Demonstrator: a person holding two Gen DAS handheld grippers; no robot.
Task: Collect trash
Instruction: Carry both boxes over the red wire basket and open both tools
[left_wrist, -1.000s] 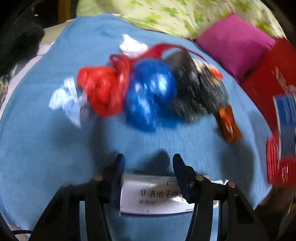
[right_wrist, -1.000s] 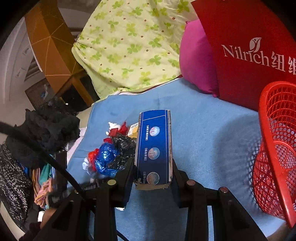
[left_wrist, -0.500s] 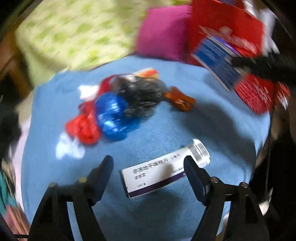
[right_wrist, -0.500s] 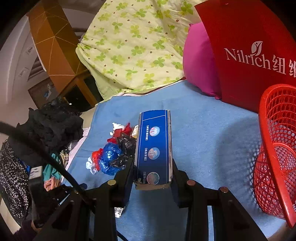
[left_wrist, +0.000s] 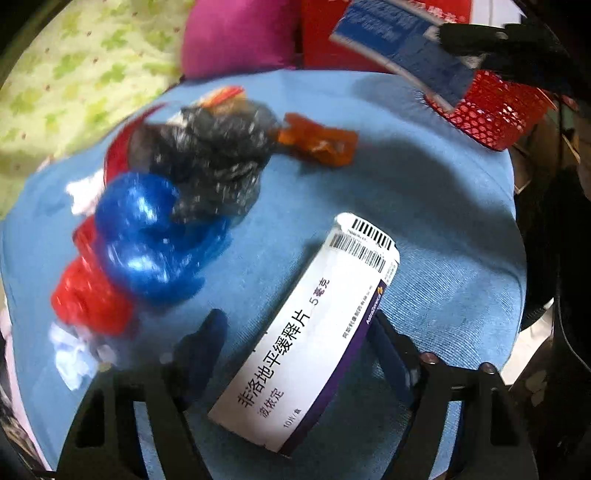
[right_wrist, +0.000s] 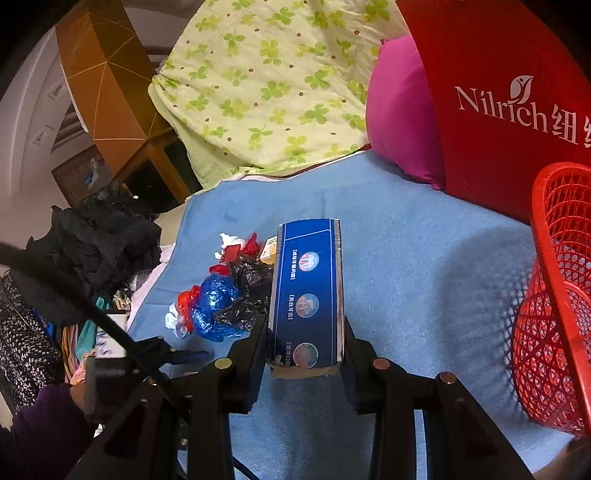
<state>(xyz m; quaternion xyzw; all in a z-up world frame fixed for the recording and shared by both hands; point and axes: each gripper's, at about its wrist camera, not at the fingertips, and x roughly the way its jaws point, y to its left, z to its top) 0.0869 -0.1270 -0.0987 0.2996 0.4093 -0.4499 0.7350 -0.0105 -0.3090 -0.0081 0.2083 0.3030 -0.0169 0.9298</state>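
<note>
A: Lying flat on the blue cloth (left_wrist: 424, 192), the white medicine box (left_wrist: 310, 332) sits slantwise between the fingers of the left tongs (left_wrist: 295, 332), barcode end pointing away from the camera. The jaws stand spread; they have just been closing a little, with the box between them. The right-hand finger (left_wrist: 391, 354) is at the box's purple edge, though whether it touches cannot be told; the left-hand finger (left_wrist: 199, 350) is apart from it.

B: And the surroundings?

A: Just beyond the box lies a heap of crumpled bags: a blue bag (left_wrist: 147, 236), a black bag (left_wrist: 210, 162), a red bag (left_wrist: 88, 295), and white paper scraps (left_wrist: 74, 354) at the near left. An orange wrapper (left_wrist: 317, 140) rests beside the black bag. The heap is near the left-hand finger.

B: The right side?

A: The right tongs (right_wrist: 304, 332) are pinched on a dark blue carton (right_wrist: 306, 295), held above the cloth with its long side pointing away. A red mesh basket (right_wrist: 554, 295) stands to the right. Behind are a red paper bag (right_wrist: 498, 110), a magenta cushion (right_wrist: 402, 114) and a clover-print pillow (right_wrist: 266, 85). At the lower left of that view, a purple sleeve (right_wrist: 40, 432) shows.
</note>
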